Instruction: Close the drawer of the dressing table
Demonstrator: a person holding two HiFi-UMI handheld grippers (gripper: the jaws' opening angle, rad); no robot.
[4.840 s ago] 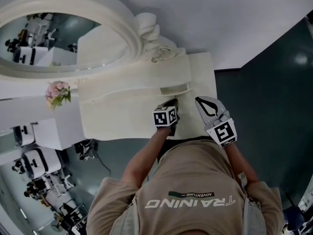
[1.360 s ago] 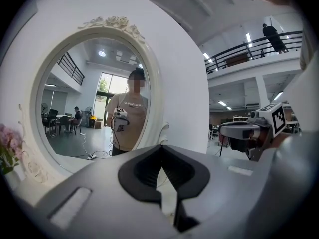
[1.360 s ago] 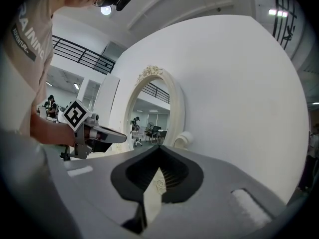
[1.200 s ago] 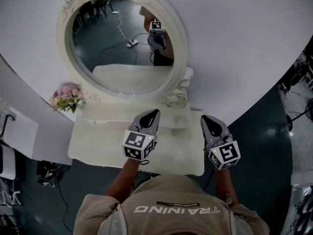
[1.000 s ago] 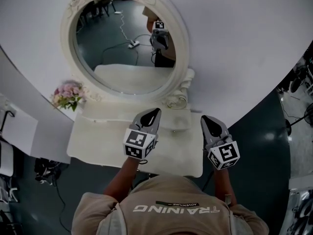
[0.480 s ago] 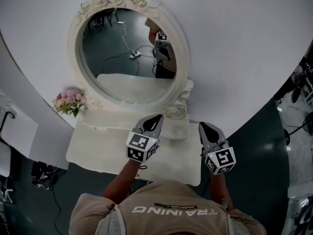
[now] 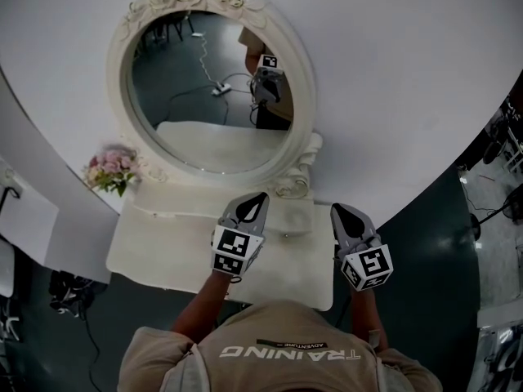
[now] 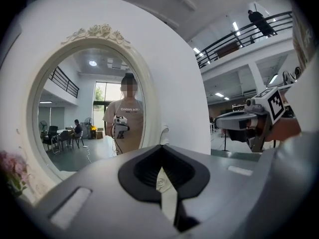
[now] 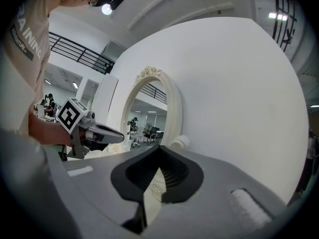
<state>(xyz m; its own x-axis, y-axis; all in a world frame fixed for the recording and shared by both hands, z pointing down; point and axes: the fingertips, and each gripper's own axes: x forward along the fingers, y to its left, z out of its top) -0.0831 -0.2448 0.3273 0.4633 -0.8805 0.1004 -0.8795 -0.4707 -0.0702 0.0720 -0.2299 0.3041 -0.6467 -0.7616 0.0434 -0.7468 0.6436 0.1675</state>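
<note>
The white dressing table (image 7: 163, 251) stands under an oval mirror (image 7: 208, 88). Its small drawer (image 7: 292, 219), in the raised unit at the back right of the top, sits flush with its front, with a tiny knob (image 7: 286, 235) showing. My left gripper (image 7: 260, 196) hovers just left of the drawer, jaws together and empty. My right gripper (image 7: 337, 209) hovers over the table's right edge, also shut on nothing. In the left gripper view the left gripper (image 8: 160, 158) points at the mirror frame. In the right gripper view the right gripper (image 9: 159, 161) points the same way.
A pink flower bunch (image 7: 110, 170) sits at the table's back left. The curved white wall (image 7: 392, 96) rises behind the mirror. Dark floor (image 7: 441, 243) lies to the right of the table, and a cable and gear (image 7: 65, 288) lie on the floor at the left.
About five seconds ago the drawer stood open with the left gripper at it; now it sits flush. Over the last second both grippers only drifted slightly and the view tilted up.
</note>
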